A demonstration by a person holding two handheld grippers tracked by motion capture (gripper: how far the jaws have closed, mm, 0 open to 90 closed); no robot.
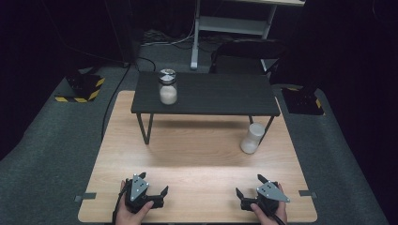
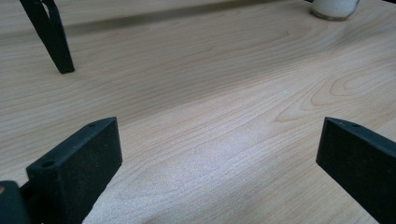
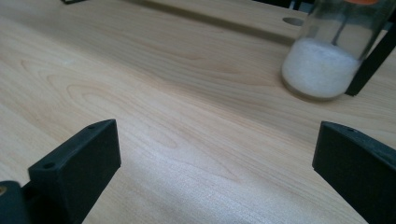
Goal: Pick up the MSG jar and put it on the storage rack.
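A glass jar with a metal lid (image 1: 168,86), half full of white powder, stands on the left part of a low black shelf (image 1: 220,93). A second jar of white powder (image 1: 251,138) (image 3: 327,51) rests on the wooden table (image 1: 197,154) beside the shelf's right leg. Its base appears in the left gripper view as the jar (image 2: 334,8) at top right. My left gripper (image 1: 154,183) (image 2: 219,154) lies near the front left edge, open and empty. My right gripper (image 1: 248,184) (image 3: 217,154) lies near the front right, open and empty, pointing toward the second jar.
The shelf's left leg (image 1: 145,129) (image 2: 49,35) stands ahead of the left gripper. Grey tape marks (image 1: 85,197) sit at the table's front edges. Black-and-yellow striped bases (image 1: 82,89) and a white desk frame (image 1: 225,28) are on the carpet beyond.
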